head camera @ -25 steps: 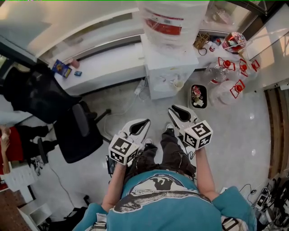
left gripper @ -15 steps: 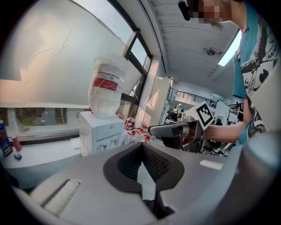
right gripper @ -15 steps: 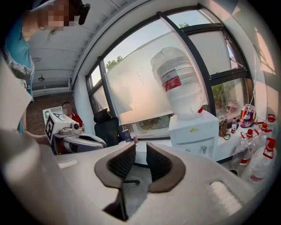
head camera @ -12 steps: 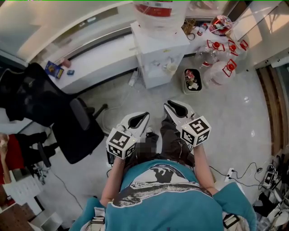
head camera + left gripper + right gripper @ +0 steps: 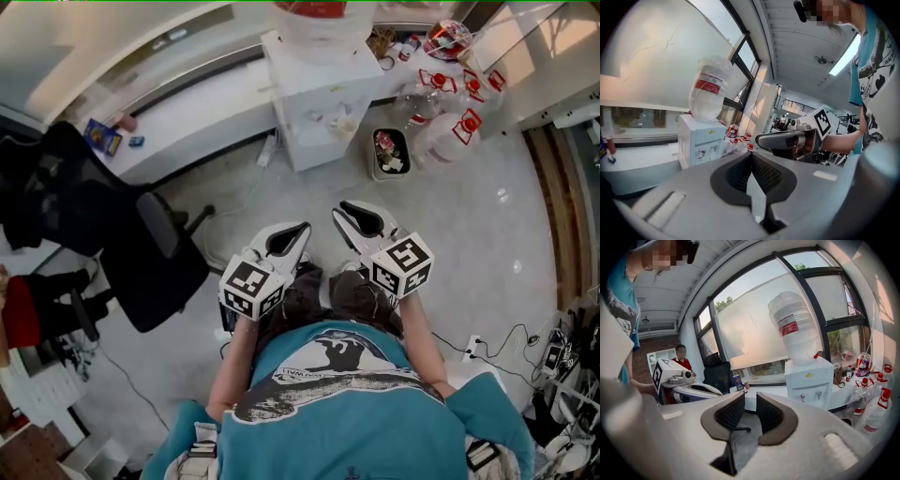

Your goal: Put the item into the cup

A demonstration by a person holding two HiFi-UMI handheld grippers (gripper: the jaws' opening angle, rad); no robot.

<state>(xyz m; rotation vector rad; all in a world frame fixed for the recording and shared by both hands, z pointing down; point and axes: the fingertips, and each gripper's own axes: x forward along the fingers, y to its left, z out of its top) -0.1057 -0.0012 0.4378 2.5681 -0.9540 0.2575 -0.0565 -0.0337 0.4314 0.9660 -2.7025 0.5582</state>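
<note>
I hold both grippers at waist height over the floor, with nothing between their jaws. In the head view my left gripper point(image 5: 286, 242) sits just left of my right gripper point(image 5: 359, 218). The left gripper view shows my left gripper point(image 5: 751, 157) with its pad tips touching, so it is shut. In the right gripper view my right gripper point(image 5: 750, 403) has a narrow gap between its pads, so it is open. A white water dispenser point(image 5: 323, 94) stands ahead, with a small pale cup-like thing point(image 5: 345, 122) at its taps. I cannot make out the item.
A black office chair point(image 5: 159, 272) stands to my left. A small bin point(image 5: 389, 155) with rubbish and several red-capped water bottles point(image 5: 441, 103) flank the dispenser's right side. A white counter point(image 5: 197, 117) runs along the window. Cables point(image 5: 553, 356) lie at the far right.
The dispenser, bin and bottles have slid up and left in the head view, so they now look farther off. Both grippers stay in front of my body, jaws unchanged.
</note>
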